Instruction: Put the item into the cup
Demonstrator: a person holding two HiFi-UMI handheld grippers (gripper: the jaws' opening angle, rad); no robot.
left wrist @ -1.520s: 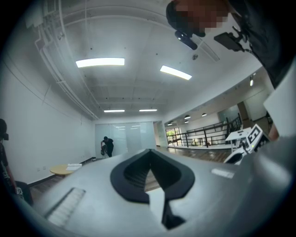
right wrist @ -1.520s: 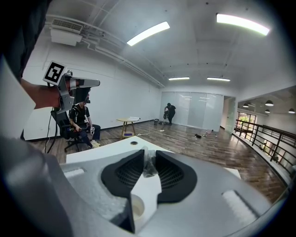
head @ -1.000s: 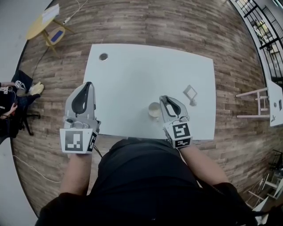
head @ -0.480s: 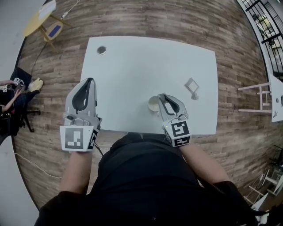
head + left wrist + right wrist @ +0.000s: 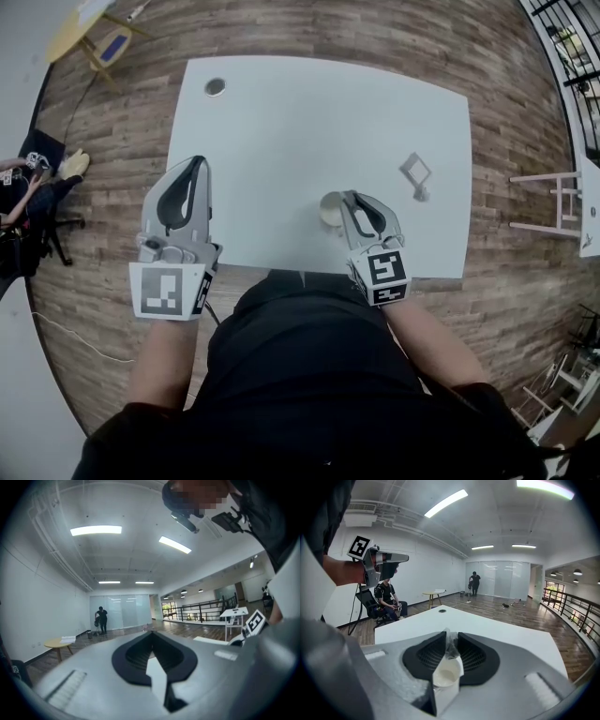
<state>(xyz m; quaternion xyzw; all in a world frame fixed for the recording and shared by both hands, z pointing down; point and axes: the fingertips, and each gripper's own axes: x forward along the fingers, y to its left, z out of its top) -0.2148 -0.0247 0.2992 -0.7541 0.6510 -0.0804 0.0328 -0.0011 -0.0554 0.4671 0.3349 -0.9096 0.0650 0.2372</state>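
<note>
Item (image 5: 448, 645): small clear crinkly wrap, pinched at tips of R gripper (image 5: 450, 638), hanging at mouth of white cup (image 5: 443, 673); contact w/ cup can't be told. Cup stands on white counter (image 5: 309, 122), nr front edge. L gripper (image 5: 151, 637): jaws together, nothing btwn, held level off counter's front-left side. Small grey square piece (image 5: 415, 170) lies on counter, apart, to cup's right.
</note>
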